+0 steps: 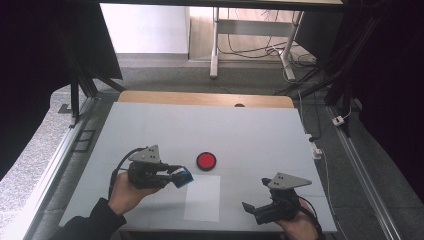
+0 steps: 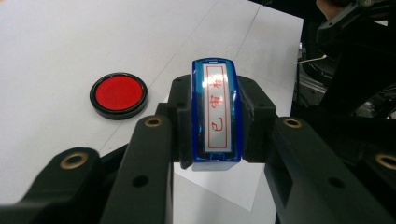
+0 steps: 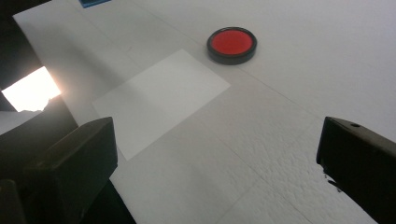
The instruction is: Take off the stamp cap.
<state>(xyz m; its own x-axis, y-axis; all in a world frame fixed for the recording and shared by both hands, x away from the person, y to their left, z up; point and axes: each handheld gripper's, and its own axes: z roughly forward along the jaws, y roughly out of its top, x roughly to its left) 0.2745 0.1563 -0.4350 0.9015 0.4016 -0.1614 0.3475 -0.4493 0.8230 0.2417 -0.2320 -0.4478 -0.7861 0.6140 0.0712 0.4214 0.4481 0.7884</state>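
In the high view the left gripper [image 1: 176, 173] sits at about eight o'clock on the white table [image 1: 250, 130], its jaws clamped on a blue stamp [image 1: 184, 177] held just above the top left corner of a white sheet of paper [image 1: 202, 198]. The left gripper view shows the blue stamp [image 2: 216, 112] pinched from both sides between the black pads [image 2: 181, 122], its silver face label turned up; the label carries red characters inside a red frame, too small and glary to read with certainty. A round red ink pad [image 1: 206, 161] in a black rim lies on the table at twelve o'clock from the paper, near it but not touching. The right gripper [image 1: 248, 207] is at about five o'clock, its jaws standing wide apart with nothing between them; its own view looks across the paper [image 3: 161, 100] toward the ink pad [image 3: 232, 44].
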